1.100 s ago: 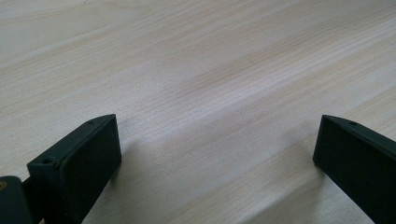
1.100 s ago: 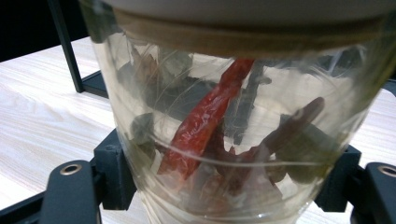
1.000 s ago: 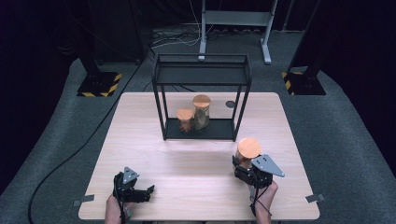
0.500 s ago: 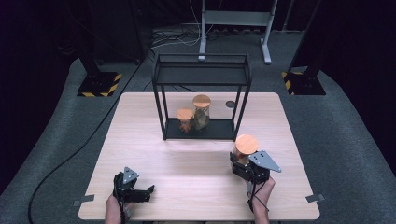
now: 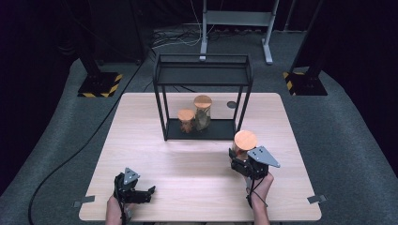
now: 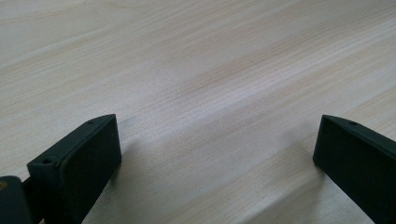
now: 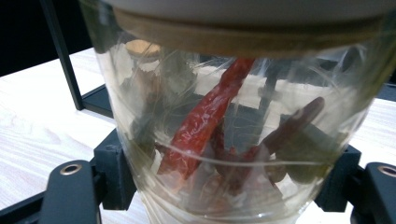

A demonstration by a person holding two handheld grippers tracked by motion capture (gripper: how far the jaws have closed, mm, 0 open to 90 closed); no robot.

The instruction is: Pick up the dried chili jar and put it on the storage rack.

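A person sits at a pale wooden desk [image 5: 187, 187] holding a two-jaw gripper in each hand. The right gripper [image 5: 240, 159] has its jaws clamped on the sides of a clear glass jar [image 5: 244, 143] with a round wooden lid. The right gripper view shows dried red chillies [image 7: 205, 121] inside the glass.

Compared with a second ago, the held jar has shifted slightly up the high view, toward twelve o'clock, nearer the black wire-frame shelf [image 5: 202, 75] that stands at the far middle of the desk. The grip itself has not changed. This suggests the jar is being carried to the shelf to join the others, and the placing is not yet done. The jar now sits just off the shelf's front right leg, at about four o'clock from the shelf.

The left gripper [image 5: 141, 193] rests low over the desk near the front edge, at about seven o'clock from the shelf, its jaws wide apart with nothing between them. It has not moved.

Counts: three lidded jars in all, one held and two standing side by side on the shelf's bottom tray, a short jar [image 5: 186, 120] and a tall jar [image 5: 202, 111]. One shelf. Two grippers. One small dark disc [image 5: 231, 105] lies on the desk behind the shelf.
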